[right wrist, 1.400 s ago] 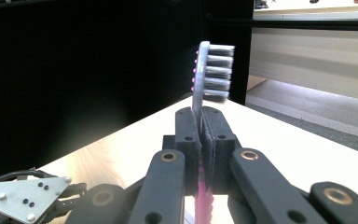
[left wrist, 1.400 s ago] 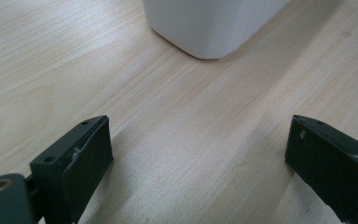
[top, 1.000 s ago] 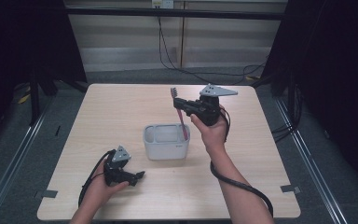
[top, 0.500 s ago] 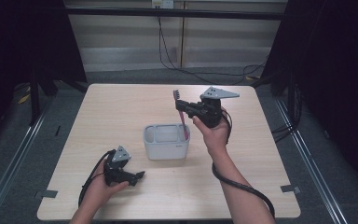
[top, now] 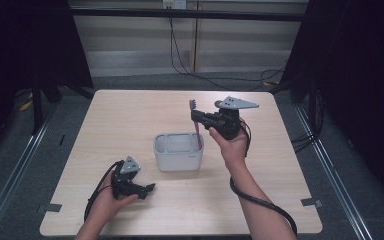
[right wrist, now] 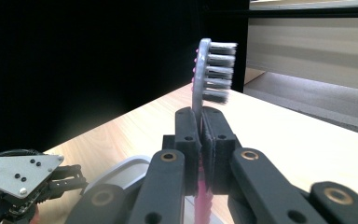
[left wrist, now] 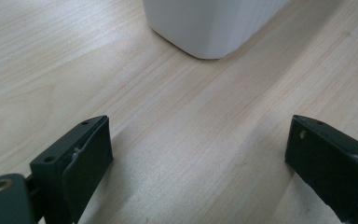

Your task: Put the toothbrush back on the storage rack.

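Note:
A pink toothbrush (top: 195, 121) stands nearly upright, bristle head up, its lower end inside the white rectangular holder (top: 178, 152) at the table's middle. My right gripper (top: 198, 118) is shut on its handle just above the holder's right end. In the right gripper view the two jaws press together on the toothbrush (right wrist: 209, 70), whose grey bristles point right. My left gripper (top: 146, 189) rests low on the table in front of the holder's left side, open with nothing between its fingers. In the left gripper view the jaws stand wide apart and the holder's corner (left wrist: 209, 23) lies ahead.
The light wooden table (top: 130, 115) has bare surface around the holder. Black cables trail from both grippers toward the near edge. Dark curtains and metal rails border the table on the left and right. The left gripper (right wrist: 23, 184) shows low at the left of the right gripper view.
The right gripper with the toothbrush has shifted very slightly; the toothbrush stays in the holder's right end. The left gripper has not moved.

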`<state>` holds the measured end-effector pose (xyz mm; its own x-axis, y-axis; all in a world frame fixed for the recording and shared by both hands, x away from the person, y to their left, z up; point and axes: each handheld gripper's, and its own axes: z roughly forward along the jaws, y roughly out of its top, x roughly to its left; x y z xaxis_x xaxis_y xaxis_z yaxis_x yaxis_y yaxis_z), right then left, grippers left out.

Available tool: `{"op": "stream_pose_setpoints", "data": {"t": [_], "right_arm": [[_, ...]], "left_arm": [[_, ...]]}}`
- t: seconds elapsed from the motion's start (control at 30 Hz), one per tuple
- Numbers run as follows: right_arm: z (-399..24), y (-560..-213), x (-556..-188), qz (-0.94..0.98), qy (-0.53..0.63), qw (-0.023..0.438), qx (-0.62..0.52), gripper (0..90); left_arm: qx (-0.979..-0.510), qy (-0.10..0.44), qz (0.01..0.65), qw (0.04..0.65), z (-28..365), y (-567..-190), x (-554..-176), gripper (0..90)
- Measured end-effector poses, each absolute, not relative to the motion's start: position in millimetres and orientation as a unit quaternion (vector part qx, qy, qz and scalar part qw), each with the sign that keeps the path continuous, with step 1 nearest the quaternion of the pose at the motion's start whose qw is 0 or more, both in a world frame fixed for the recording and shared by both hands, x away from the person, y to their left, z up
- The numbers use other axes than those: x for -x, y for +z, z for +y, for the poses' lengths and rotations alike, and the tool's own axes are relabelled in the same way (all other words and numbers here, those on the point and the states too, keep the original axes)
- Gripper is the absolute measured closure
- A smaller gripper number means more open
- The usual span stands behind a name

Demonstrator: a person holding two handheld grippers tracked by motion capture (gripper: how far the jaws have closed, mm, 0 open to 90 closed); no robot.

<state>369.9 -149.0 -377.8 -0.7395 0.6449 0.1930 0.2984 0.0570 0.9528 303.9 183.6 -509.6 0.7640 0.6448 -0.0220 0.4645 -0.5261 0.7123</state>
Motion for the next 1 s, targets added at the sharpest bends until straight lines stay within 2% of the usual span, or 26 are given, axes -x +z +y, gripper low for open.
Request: {"op": "stream_pose_setpoints", "data": {"t": [1.0], "right_arm": [[-162,-394,-354,0.720,0.595,0.137,-0.329,85.9]], "left_arm": [[-0.865,0.122,0.320,0.366,184,-510,-304,6.8]]}}
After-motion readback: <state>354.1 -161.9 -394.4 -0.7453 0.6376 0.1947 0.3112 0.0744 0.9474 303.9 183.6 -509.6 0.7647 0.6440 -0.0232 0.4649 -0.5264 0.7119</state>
